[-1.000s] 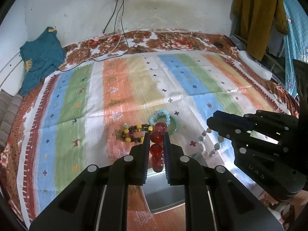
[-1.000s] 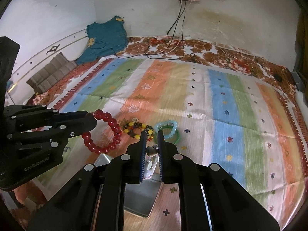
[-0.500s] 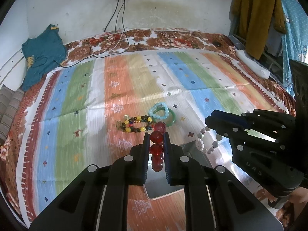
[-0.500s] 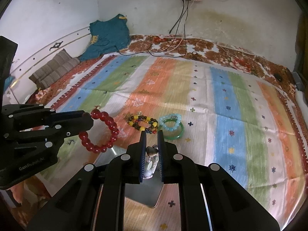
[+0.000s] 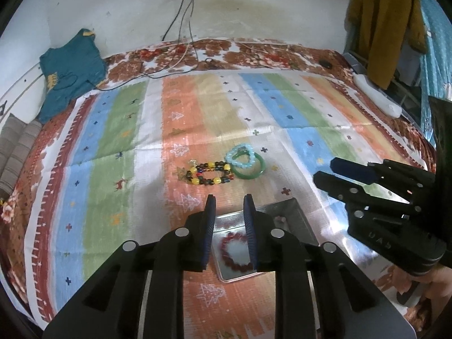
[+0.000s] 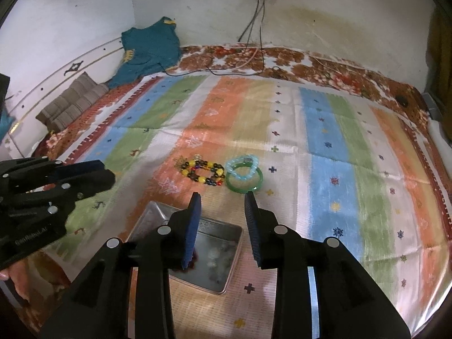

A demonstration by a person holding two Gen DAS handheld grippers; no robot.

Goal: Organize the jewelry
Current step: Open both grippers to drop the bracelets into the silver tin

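Left wrist view: left hand-held gripper (image 5: pixel 228 197) gapes empty above the red bead bracelet (image 5: pixel 237 252) lying in the metal tin (image 5: pixel 299 214). Right hand-held gripper (image 6: pixel 223 196) is likewise spread wide, holding nothing.

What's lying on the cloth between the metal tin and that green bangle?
Nothing: in the right wrist view, only bare striped cloth separates the metal tin from the green bangle.
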